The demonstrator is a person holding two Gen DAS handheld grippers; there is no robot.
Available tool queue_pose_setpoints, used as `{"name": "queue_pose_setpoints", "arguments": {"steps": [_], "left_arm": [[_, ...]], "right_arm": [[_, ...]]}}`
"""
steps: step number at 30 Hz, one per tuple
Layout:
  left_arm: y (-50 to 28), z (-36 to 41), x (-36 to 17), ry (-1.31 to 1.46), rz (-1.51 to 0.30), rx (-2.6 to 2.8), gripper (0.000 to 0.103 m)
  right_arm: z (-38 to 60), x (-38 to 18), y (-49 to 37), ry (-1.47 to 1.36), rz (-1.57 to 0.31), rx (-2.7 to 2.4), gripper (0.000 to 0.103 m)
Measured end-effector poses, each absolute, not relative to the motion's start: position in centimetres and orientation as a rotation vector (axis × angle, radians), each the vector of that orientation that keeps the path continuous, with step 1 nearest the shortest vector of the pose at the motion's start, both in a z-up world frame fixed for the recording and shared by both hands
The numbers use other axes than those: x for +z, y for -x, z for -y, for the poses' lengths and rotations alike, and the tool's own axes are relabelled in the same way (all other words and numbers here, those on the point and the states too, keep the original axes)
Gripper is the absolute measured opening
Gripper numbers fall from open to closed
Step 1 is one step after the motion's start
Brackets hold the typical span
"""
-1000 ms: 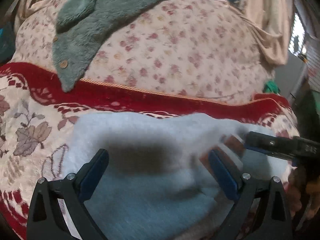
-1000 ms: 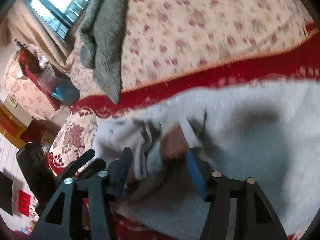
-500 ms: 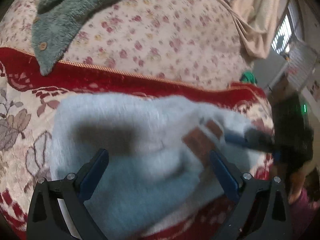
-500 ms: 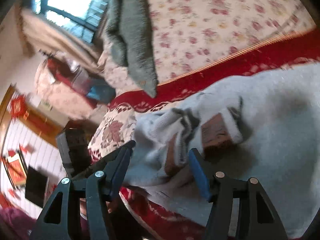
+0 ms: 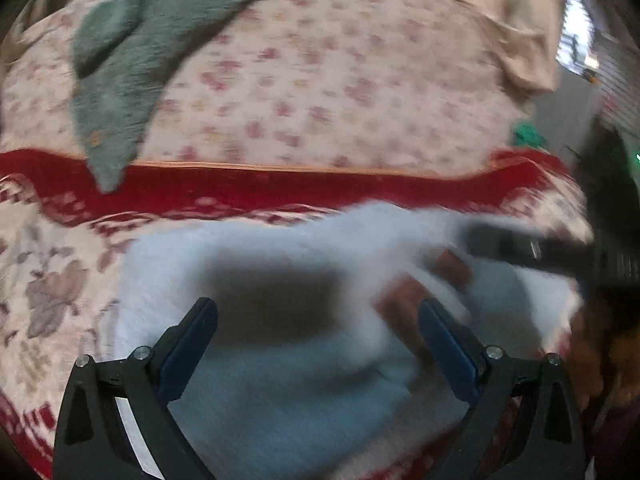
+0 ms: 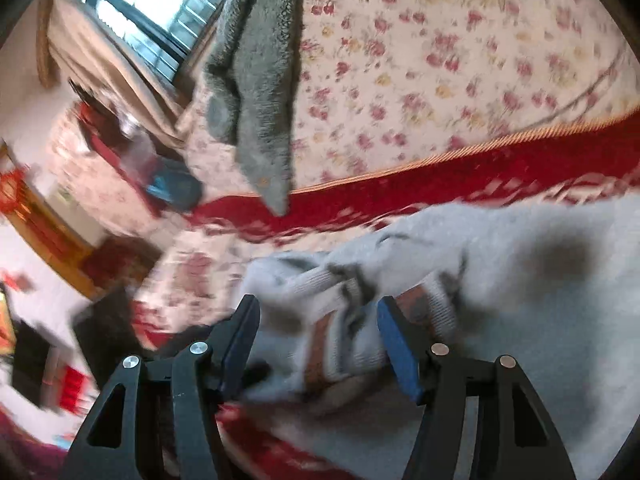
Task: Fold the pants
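The pale blue-grey fleece pants [image 5: 280, 380] lie folded on a red-bordered blanket. My left gripper [image 5: 316, 306] hovers over their middle, open wide, with nothing pinched. Their ribbed waistband with brown patches [image 5: 452, 266] is bunched at the right. The right gripper [image 5: 500, 240] reaches in there from the right edge of the left wrist view. In the right wrist view my right gripper [image 6: 316, 304] stands open around the bunched waistband [image 6: 344, 292]; the pads do not visibly press it. The rest of the pants [image 6: 540, 340] spreads to the right.
A grey-green fluffy garment [image 5: 132, 80] with buttons drapes over the floral quilt [image 5: 340, 80] behind the red blanket border [image 5: 280, 188]. A hand [image 5: 592, 340] holds the right gripper. A window [image 6: 152, 12] and cluttered furniture lie beyond the bed's left edge.
Both views swung about and are blurred. The waistband bunch shifted between the right gripper's fingers. The pants stay where they were, and both grippers keep the same width.
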State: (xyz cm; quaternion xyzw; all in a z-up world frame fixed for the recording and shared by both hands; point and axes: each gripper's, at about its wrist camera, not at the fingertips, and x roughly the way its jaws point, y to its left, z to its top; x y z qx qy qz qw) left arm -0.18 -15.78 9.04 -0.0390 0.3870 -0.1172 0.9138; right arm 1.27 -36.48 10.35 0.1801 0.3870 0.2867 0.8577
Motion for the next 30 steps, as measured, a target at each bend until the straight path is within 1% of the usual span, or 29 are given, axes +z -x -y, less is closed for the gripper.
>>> {"name": "queue_pose_setpoints", "arguments": {"steps": [4, 6, 7, 10, 12, 13, 17, 19, 21, 22, 26, 30], "left_arm": [[-3.8, 14.3, 8.4, 0.115, -0.851, -0.114, 0.100], [-5.9, 14.3, 7.4, 0.132, -0.898, -0.109, 0.100], [-6.4, 14.4, 6.9, 0.129, -0.916, -0.105, 0.102], [-7.9, 16.2, 4.6, 0.041, -0.950, -0.054, 0.103], [-7.5, 17.2, 4.3, 0.002, -0.909, -0.033, 0.103], [-7.3, 17.3, 4.4, -0.007, -0.896, -0.035, 0.103], [-6.5, 16.1, 5.5, 0.070, -0.855, -0.086, 0.103], [-5.7, 15.9, 6.2, 0.102, -0.835, -0.117, 0.103], [-4.6, 16.3, 7.0, 0.120, -0.816, -0.147, 0.103], [-4.1, 16.7, 7.3, 0.114, -0.809, -0.152, 0.103], [-1.4, 19.8, 8.5, 0.038, -0.768, -0.195, 0.103], [0.7, 22.6, 9.6, -0.010, -0.743, -0.246, 0.103]], "right_arm": [[34.7, 9.3, -3.8, -0.240, -0.825, 0.516, 0.067], [33.9, 7.6, -4.5, -0.155, -0.907, 0.466, 0.067], [33.9, 6.7, -4.4, -0.125, -0.937, 0.450, 0.067], [34.4, 3.5, -3.0, -0.051, -1.030, 0.417, 0.067], [35.5, 2.9, -2.0, -0.087, -0.959, 0.443, 0.065], [35.7, 3.1, -1.9, -0.092, -0.954, 0.450, 0.065], [37.6, 5.1, -0.1, -0.166, -0.908, 0.469, 0.066], [39.9, 6.2, 1.5, -0.307, -0.880, 0.504, 0.069], [42.1, 6.7, 3.1, -0.423, -0.872, 0.526, 0.084], [43.0, 6.8, 3.9, -0.458, -0.874, 0.518, 0.086], [45.2, 7.5, 6.2, -0.445, -0.882, 0.452, 0.088], [46.4, 8.1, 7.9, -0.490, -0.884, 0.423, 0.089]]}}
